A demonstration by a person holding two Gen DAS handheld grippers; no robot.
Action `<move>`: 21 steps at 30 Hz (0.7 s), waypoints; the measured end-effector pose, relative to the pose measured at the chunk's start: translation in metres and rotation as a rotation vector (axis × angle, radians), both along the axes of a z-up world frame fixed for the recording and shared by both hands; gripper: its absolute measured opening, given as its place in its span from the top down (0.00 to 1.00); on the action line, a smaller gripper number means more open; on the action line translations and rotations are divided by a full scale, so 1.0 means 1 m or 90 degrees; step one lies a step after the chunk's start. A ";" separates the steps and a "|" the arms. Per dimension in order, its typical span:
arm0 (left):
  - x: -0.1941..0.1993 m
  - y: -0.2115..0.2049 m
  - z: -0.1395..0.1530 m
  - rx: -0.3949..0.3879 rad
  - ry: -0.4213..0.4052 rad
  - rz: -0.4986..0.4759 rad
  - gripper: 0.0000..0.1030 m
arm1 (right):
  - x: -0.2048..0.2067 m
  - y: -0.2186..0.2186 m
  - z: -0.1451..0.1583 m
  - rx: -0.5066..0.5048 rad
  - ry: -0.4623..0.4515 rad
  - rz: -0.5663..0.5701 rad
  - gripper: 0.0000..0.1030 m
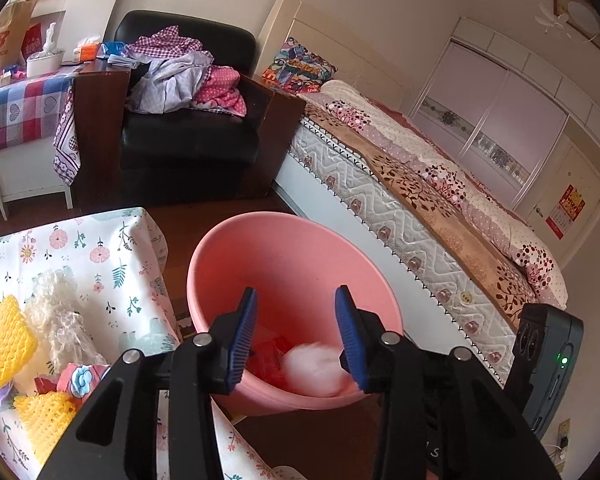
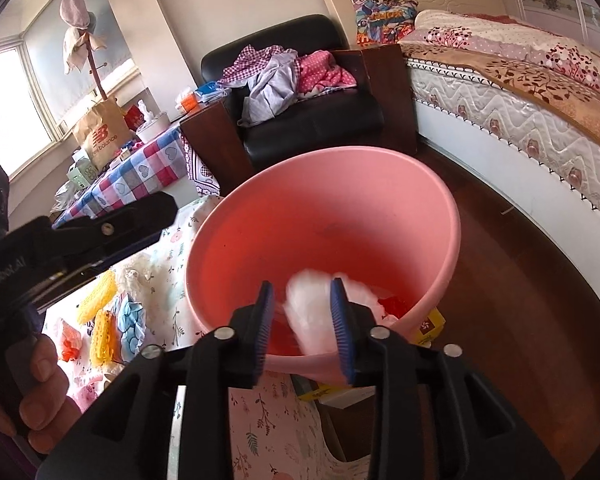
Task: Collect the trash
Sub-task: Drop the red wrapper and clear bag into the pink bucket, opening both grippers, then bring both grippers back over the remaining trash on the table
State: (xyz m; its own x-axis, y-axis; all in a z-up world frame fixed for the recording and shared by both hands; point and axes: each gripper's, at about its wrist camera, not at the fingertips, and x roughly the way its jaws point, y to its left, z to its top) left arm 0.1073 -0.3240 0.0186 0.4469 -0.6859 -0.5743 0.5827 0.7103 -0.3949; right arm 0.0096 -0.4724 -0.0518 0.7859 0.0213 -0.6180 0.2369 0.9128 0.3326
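Observation:
A pink bin [image 1: 260,220] stands on the floor beside a floral-cloth table [image 1: 100,248]. My left gripper [image 1: 296,300] hangs open above the bin's mouth with nothing between its pads. A blurred white wad [image 1: 312,368] sits low in the bin on red wrappers [image 1: 266,356]. In the right wrist view my right gripper [image 2: 301,292] is open over the same bin [image 2: 340,156]. The blurred white wad [image 2: 312,320] shows between and behind its fingers, and I see no pad pressing on it. Yellow foam nets [image 1: 4,340] and clear crumpled plastic [image 1: 64,312] lie on the table.
A bed [image 1: 420,216] runs along the right, close to the bin. A black armchair [image 1: 188,136] piled with clothes stands behind it. A checked-cloth table [image 1: 16,112] with boxes sits at the far left. A yellow box [image 2: 432,326] lies under the bin's right side.

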 end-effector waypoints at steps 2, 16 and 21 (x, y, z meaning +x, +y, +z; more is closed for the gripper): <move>-0.003 0.004 0.004 -0.005 -0.001 0.001 0.62 | -0.002 0.001 0.002 -0.002 -0.002 0.000 0.71; -0.041 0.040 0.032 -0.004 -0.034 0.026 0.60 | -0.024 0.029 0.029 -0.022 -0.037 0.030 0.70; -0.063 0.059 0.036 0.024 -0.059 0.036 0.60 | -0.032 0.047 0.038 -0.031 -0.048 0.058 0.69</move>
State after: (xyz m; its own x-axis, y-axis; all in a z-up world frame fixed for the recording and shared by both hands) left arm 0.0447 -0.2649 0.0548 0.5363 -0.6366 -0.5541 0.5744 0.7563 -0.3130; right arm -0.0222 -0.4254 -0.0142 0.8262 0.0658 -0.5595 0.1284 0.9450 0.3007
